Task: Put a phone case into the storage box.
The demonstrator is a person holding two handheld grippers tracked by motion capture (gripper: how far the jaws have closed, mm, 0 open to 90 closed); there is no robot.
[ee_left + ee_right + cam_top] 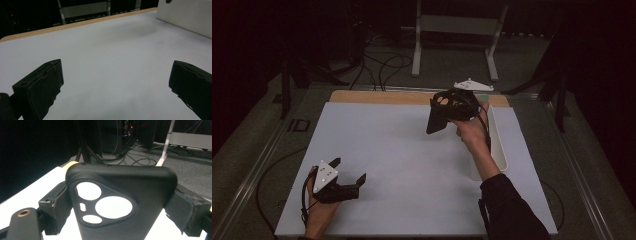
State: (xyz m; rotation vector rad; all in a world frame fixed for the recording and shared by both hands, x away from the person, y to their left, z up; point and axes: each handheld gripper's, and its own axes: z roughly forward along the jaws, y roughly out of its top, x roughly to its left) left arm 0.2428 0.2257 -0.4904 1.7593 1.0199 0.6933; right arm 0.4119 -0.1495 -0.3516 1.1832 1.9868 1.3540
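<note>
Two pads of the right tongs (443,111) pinch a black phone case (120,202) at the counter's (402,165) one o'clock. It could slip and drop, since only its edges are held; the left tongs (348,172) gape, holding nothing.

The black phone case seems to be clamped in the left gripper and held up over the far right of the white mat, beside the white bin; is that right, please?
Not quite: the right gripper clamps the black phone case, as the right gripper view shows. The left gripper is open and empty. The case is over the white mat, beside the white bin.
</note>
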